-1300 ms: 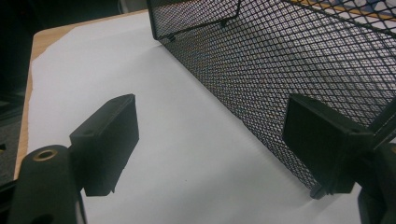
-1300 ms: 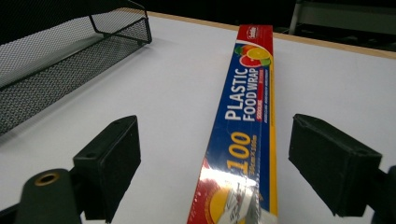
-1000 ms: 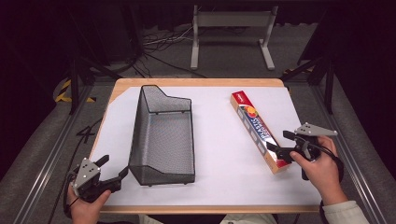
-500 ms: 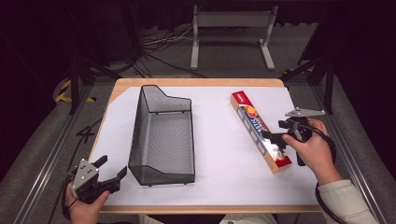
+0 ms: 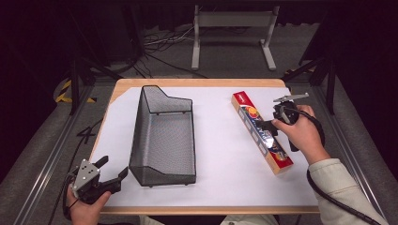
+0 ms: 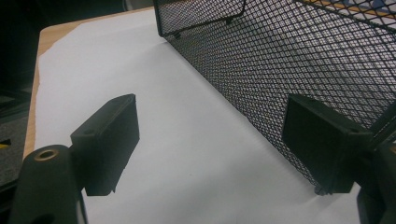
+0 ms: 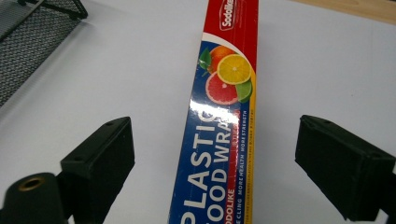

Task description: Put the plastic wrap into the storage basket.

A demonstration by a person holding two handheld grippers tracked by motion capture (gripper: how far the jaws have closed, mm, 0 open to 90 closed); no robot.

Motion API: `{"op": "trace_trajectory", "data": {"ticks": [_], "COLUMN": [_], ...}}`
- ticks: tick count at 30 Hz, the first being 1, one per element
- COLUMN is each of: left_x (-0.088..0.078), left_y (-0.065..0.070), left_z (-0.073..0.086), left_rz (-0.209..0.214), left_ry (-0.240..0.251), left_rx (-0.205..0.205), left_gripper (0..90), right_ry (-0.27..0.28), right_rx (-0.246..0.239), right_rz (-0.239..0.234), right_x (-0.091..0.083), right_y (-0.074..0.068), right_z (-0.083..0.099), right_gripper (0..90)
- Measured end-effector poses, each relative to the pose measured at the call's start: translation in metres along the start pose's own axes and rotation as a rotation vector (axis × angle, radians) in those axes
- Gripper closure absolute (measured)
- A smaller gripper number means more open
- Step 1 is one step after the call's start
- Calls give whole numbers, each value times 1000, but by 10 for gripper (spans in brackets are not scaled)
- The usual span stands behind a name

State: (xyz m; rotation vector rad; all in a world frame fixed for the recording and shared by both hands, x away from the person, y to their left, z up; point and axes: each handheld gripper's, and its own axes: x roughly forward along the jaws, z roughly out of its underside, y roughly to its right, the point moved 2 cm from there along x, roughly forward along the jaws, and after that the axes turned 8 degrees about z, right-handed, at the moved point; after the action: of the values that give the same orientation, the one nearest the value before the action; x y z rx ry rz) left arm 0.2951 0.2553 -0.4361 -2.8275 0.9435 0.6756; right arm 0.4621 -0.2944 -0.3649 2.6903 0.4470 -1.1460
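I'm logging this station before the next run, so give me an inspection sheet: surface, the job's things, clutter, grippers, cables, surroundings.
Surface: wooden table covered by a white sheet, flat.
Job's things: black mesh basket upright at centre-left; plastic food wrap box lying flat at right, apart from the basket.
Clutter: nothing seen.
Grippers: left gripper open at the near-left table edge beside the basket's corner; right gripper open, its jaws straddling the box in the right gripper view, not closed on it.
Cables: black cable trails from the right gripper past the sleeve; loose cables on the floor beyond.
Surroundings: grey metal stand behind the table; dark floor.
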Motion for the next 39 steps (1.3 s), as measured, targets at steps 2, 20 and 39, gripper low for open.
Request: {"op": "trace_trajectory", "data": {"ticks": [2, 20, 39], "left_x": [1, 3, 4], "left_y": [0, 2, -1], "left_z": [1, 1, 3], "left_rz": [0, 1, -3], "left_ry": [-7, -15, -23], "left_rx": [3, 24, 20], "left_gripper": [197, 199, 199], "right_ry": [-14, -209, -304], "right_rx": [-3, -32, 31], "right_rz": [3, 23, 93], "right_x": [3, 41, 48], "right_y": [1, -6, -10], "right_z": [0, 21, 31], "right_gripper": [116, 102, 399]}}
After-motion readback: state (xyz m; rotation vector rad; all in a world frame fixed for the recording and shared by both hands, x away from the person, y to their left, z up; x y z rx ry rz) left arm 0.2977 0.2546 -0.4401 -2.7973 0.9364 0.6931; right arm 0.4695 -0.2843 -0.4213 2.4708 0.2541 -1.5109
